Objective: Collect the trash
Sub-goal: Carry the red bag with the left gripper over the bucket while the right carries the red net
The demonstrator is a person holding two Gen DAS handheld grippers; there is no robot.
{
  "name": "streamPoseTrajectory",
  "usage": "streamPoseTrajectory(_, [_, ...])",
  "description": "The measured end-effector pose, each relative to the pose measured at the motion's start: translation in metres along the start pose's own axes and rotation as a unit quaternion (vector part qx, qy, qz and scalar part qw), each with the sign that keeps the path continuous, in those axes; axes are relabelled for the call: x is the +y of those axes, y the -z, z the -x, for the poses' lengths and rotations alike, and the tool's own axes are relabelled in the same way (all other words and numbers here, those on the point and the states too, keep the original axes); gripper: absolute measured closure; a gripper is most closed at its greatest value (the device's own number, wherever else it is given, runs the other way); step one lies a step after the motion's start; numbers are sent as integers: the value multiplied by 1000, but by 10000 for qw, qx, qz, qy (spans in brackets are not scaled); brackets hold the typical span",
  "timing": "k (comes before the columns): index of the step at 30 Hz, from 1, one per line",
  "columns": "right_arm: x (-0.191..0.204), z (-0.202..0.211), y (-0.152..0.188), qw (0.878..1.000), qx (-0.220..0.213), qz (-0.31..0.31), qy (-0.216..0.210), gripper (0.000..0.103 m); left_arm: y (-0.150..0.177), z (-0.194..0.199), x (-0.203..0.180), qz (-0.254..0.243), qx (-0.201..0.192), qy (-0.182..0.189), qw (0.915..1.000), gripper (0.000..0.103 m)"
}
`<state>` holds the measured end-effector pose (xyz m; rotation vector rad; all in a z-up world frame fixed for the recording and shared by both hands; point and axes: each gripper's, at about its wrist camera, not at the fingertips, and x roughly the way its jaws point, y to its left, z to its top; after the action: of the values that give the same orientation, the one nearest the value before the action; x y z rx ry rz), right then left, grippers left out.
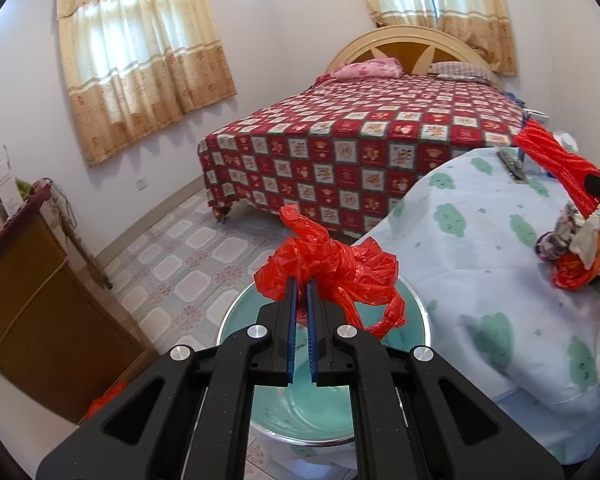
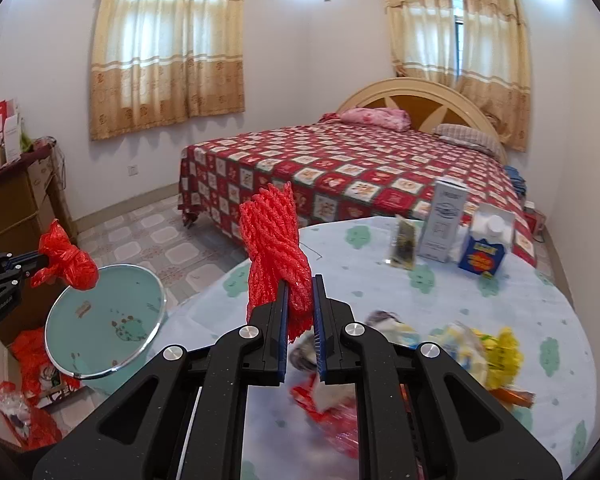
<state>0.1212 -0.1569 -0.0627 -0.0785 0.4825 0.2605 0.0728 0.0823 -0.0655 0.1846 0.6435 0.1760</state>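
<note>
Red plastic bag (image 1: pixel 332 272), crumpled: being gripped in the closed left claw (image 1: pixel 303 280), hanging directly over the green-lined bin (image 1: pixel 410 308), just left of the worktop (image 1: pixel 480 264) edge. Red foam netting (image 2: pixel 278 256), long axis standing upright: being pinched in the closed right claw (image 2: pixel 300 300), hovering above the worktop's near-left part, bin lying well to its left and lower. Left claw nearer the bin by judgement; right claw needing leftward carry. More wrappers (image 2: pixel 472 344) lying on the worktop's near right, cartons (image 2: pixel 460 232) standing at its far side.
</note>
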Motion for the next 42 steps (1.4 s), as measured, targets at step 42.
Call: streamPoseTrajectory(42, [94,-45,-9,9902,181,799,-1131,91,22,-4,61,284,144,-894,9955,98])
